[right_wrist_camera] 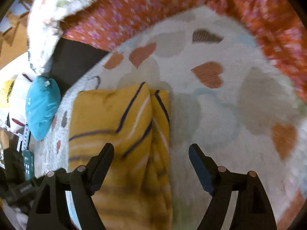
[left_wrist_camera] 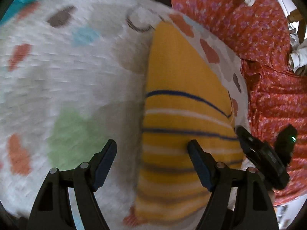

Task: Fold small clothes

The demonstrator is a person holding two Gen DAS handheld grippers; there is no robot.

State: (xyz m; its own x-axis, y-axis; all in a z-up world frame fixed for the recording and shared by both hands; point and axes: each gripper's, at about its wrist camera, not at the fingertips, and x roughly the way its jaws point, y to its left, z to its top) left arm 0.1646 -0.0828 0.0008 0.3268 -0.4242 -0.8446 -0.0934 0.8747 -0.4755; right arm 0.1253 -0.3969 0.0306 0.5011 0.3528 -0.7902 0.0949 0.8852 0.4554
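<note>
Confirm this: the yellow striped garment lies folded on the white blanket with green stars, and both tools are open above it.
Wrong on the pattern: the right wrist view shows orange and brown hearts on the white blanket. The yellow striped garment lies folded on it; left tool and right tool are open.

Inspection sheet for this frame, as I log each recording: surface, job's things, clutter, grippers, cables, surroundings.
Surface: white fluffy blanket with heart patches, spread over a red floral cloth.
Job's things: yellow striped garment lying folded on the blanket.
Clutter: teal bundle at the blanket's edge; white patterned cloth on the floral cloth.
Grippers: left gripper open above the garment's edge, nothing held; right gripper open above the garment, nothing held.
Cables: nothing seen.
Surroundings: bags and packets beyond the blanket, too blurred to identify.
</note>
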